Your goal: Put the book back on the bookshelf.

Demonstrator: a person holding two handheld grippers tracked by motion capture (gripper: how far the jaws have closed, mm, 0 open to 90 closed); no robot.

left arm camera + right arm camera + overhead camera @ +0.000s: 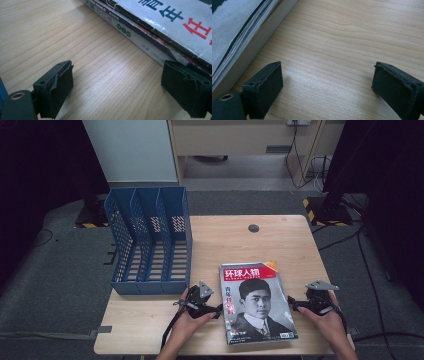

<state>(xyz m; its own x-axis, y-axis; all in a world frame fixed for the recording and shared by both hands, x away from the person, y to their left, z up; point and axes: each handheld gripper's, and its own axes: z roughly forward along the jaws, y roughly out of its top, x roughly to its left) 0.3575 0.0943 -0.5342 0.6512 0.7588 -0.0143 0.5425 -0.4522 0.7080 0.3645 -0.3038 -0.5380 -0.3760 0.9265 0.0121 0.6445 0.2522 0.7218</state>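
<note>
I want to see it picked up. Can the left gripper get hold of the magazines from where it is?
Probably yes. The left gripper sits right at the spine side of the magazines, jaws wide open with bare table between them. One jaw already meets the stack's edge.

A blue perforated file rack (150, 240) with three compartments stands on the left rear part of the wooden table (225, 245), its open side facing upward. A round dark grommet hole (253, 228) sits near the table's far edge. Cables (370, 270) run across the grey floor.
</note>
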